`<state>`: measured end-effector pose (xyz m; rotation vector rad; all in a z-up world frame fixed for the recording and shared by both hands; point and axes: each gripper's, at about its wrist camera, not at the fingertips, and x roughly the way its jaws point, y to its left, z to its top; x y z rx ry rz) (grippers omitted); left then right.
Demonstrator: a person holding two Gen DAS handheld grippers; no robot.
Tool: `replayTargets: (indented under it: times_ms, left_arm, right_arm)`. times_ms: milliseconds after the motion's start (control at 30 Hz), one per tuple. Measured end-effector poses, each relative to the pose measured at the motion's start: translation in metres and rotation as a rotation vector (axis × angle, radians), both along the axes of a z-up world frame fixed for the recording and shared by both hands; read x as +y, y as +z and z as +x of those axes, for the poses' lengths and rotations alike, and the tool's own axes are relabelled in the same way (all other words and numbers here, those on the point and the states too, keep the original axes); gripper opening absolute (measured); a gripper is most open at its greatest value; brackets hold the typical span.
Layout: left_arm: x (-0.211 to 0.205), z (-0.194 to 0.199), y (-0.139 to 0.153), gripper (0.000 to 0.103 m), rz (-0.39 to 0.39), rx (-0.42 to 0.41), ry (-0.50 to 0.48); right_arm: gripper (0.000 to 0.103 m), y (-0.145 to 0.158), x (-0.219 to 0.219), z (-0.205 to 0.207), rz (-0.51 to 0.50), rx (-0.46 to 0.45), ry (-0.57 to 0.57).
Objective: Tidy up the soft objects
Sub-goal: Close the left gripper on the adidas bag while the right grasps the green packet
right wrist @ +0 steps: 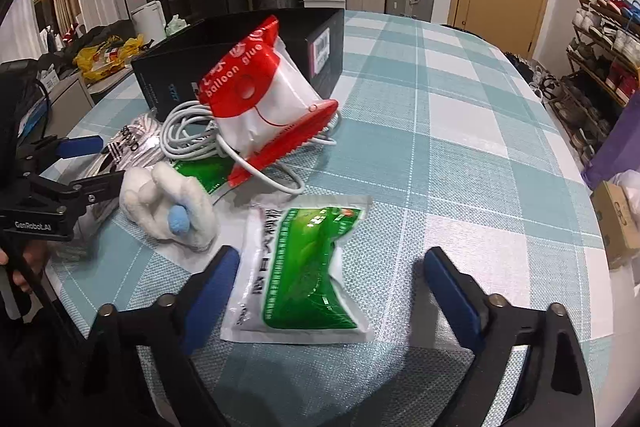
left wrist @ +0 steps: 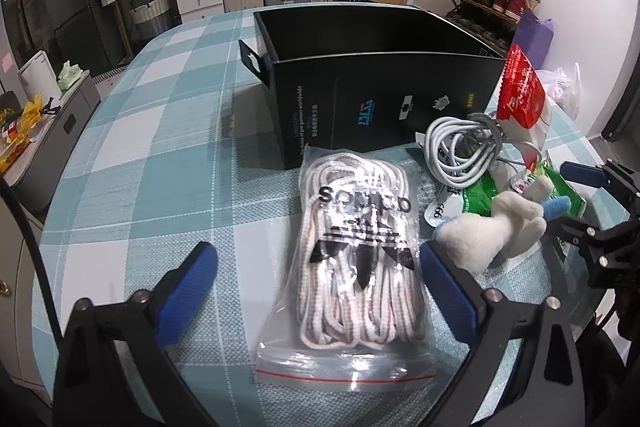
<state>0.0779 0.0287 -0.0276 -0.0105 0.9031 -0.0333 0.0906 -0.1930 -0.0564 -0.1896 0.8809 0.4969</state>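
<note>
Left gripper (left wrist: 318, 291) sits low center in the left view, jaws wide apart, straddling the lace bag (left wrist: 352, 267); pads don't touch it, so nothing is held, likely lined up for a pinch across the bag's width. Right gripper (right wrist: 332, 291) sits low center in the right view, also wide, around the green pouch (right wrist: 300, 267): left pad just beside the pouch edge, right pad clear of it, no grip yet. Both point down at flat-lying soft packs, probably so each hand takes one. Black box (left wrist: 380, 95) stands open-topped at upper center of the left view, just behind the lace bag on the checked cloth (left wrist: 140, 147); looks like the drop target, its visible inside shows nothing, bottom is hidden. Zip bag holds coiled white laces, sealed at the near end. Right of the bag: white cable coil (left wrist: 460, 155), plush toy (left wrist: 492, 231), red-white glue pack (right wrist: 260, 87) leaning on the box, all loose in a pile, not yet sorted.
</note>
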Motion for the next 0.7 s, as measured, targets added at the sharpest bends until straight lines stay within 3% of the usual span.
replayTargets:
  times_ms: [133, 233, 367, 433, 700]
  left_arm:
    - [-0.005, -0.003, 0.001, 0.078, 0.000, -0.012, -0.022]
    - [-0.007, -0.006, 0.003, 0.058, -0.009, -0.024, -0.037]
    - [0.000, -0.009, 0.007, 0.040, -0.050, -0.038, -0.029]
    - [0.001, -0.009, 0.008, 0.038, -0.060, -0.043, -0.025]
    - [0.004, -0.013, 0.011, 0.037, -0.064, -0.069, -0.014]
  right_arm:
    - [0.072, 0.002, 0.003, -0.004, 0.008, -0.013, 0.020]
    - [0.056, 0.003, 0.006, -0.007, 0.012, -0.023, 0.044]
    - [0.050, 0.004, 0.007, -0.011, 0.012, -0.030, 0.055]
    - [0.041, 0.005, 0.005, -0.012, 0.019, -0.029, 0.056]
    - [0.035, 0.008, 0.001, -0.017, 0.028, -0.041, 0.053]
